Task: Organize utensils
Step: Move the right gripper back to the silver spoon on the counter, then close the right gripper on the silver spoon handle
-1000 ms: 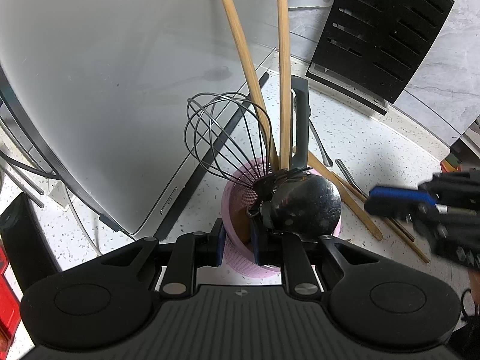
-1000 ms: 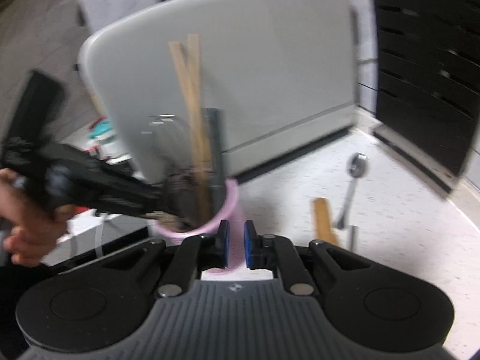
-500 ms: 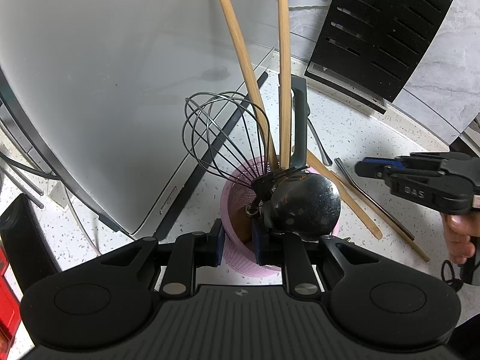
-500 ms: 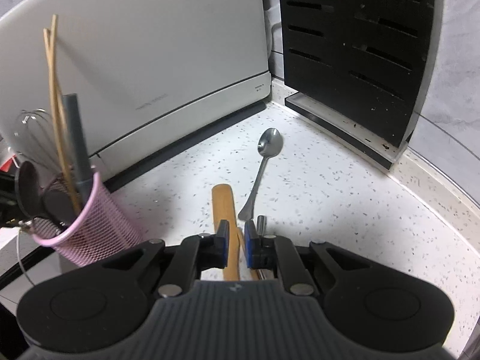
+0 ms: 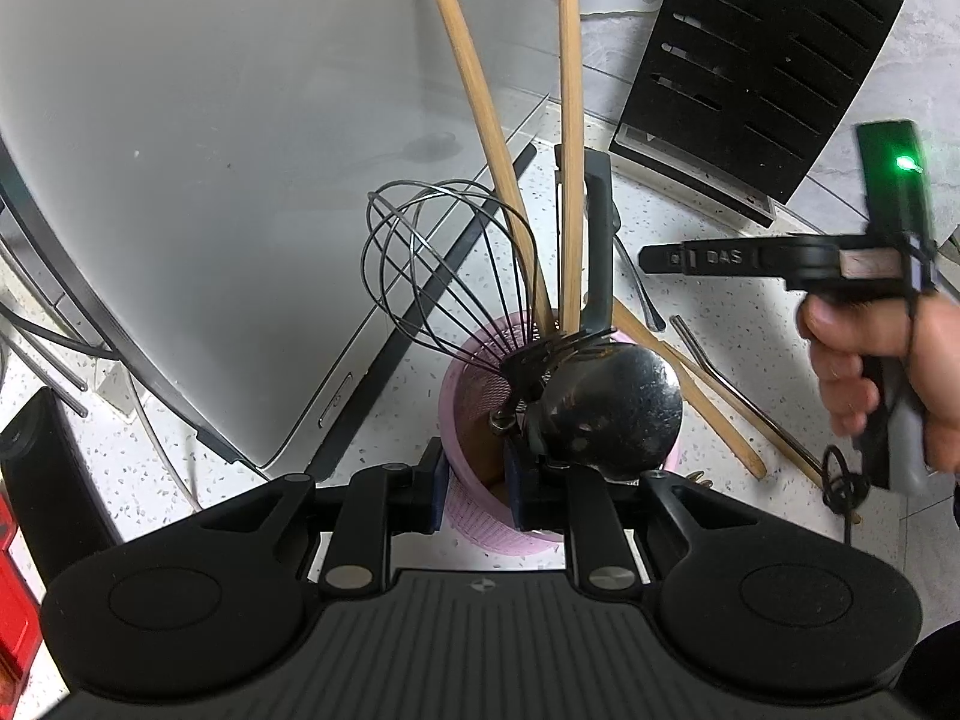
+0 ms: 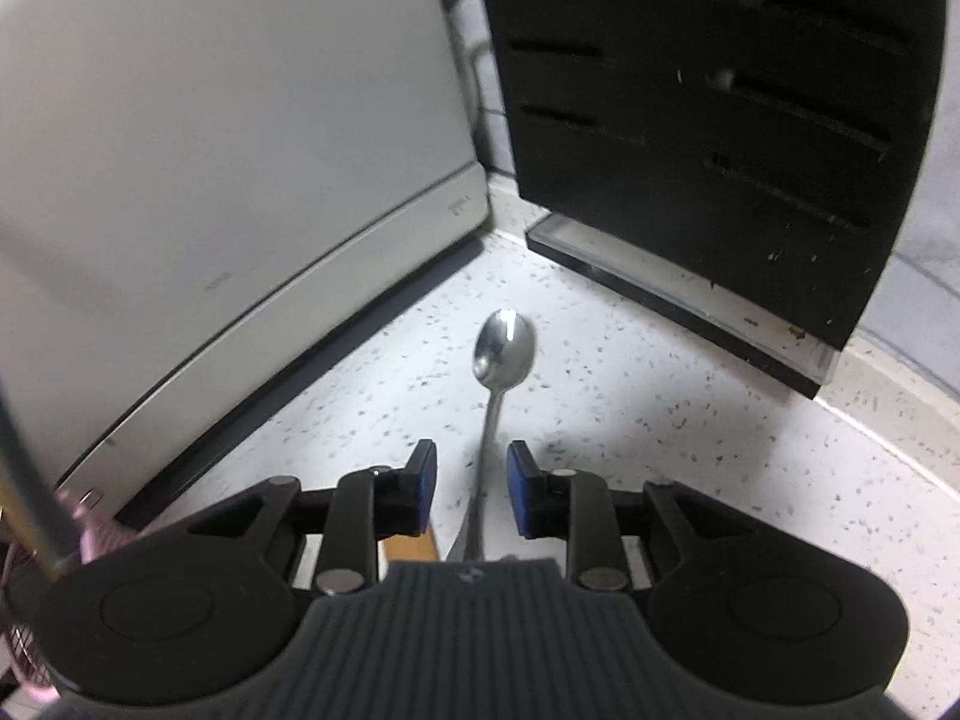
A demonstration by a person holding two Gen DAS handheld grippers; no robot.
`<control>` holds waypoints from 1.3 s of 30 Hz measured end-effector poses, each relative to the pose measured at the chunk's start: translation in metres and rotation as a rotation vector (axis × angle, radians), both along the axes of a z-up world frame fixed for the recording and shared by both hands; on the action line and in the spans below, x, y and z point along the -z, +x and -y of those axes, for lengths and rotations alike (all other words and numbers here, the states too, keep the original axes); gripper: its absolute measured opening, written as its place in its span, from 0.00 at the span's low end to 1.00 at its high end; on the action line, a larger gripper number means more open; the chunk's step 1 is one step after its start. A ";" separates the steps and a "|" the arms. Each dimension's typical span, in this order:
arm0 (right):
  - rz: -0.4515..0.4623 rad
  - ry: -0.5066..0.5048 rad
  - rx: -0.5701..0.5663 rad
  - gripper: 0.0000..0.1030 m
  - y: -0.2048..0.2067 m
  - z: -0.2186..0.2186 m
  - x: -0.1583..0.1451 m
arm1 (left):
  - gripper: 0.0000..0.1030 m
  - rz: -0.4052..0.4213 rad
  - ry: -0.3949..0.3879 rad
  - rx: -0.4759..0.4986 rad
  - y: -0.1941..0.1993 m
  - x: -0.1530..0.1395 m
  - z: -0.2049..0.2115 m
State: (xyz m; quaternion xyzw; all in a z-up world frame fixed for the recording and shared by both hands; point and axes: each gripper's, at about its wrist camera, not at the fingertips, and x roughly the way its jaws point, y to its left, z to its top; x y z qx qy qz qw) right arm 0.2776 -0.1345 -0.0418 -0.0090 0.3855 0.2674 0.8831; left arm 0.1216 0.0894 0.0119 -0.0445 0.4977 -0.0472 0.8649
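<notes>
My left gripper is shut on the rim of a pink mesh utensil holder. The holder contains a wire whisk, two wooden chopsticks, a dark grey handle and a black ladle. My right gripper is open and low over the counter, its jaws on either side of the handle of a metal spoon. It also shows in the left wrist view, held in a hand. A wooden utensil and a metal straw lie on the counter.
A large white appliance stands at the left, close to the holder. A black knife block stands at the back right. The speckled white counter runs between them. Cables lie at the far left.
My right gripper has swung away from the holder toward the spoon, dropped lower and opened its jaws around the spoon's handle. My left gripper keeps its hold on the holder.
</notes>
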 end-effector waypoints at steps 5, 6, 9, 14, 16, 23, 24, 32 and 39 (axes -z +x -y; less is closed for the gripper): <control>0.007 -0.043 0.000 0.23 0.015 -0.011 0.008 | 0.21 0.002 0.014 0.004 0.001 0.001 0.003; 0.009 -0.055 -0.002 0.23 0.017 -0.014 0.009 | 0.22 0.001 0.013 0.004 0.001 0.001 0.003; 0.016 -0.078 -0.019 0.23 0.020 -0.021 0.014 | 0.22 -0.001 0.010 0.004 0.002 0.002 0.003; 0.052 -0.115 -0.034 0.23 0.017 -0.030 0.015 | 0.22 -0.002 0.008 0.005 0.003 0.003 0.002; 0.077 -0.149 -0.047 0.22 0.013 -0.033 0.016 | 0.22 -0.003 0.009 0.004 0.003 0.002 0.002; 0.116 -0.210 -0.072 0.18 0.002 -0.036 0.017 | 0.22 -0.005 0.015 0.001 0.003 0.002 0.004; 0.118 -0.212 -0.075 0.17 0.001 -0.037 0.018 | 0.22 -0.006 0.013 -0.001 0.003 0.002 0.004; 0.150 -0.231 -0.104 0.02 -0.002 -0.042 0.020 | 0.22 -0.007 0.010 -0.006 0.003 0.002 0.004; 0.123 -0.190 -0.076 0.00 0.002 -0.035 0.018 | 0.22 -0.007 0.012 -0.004 0.003 0.002 0.004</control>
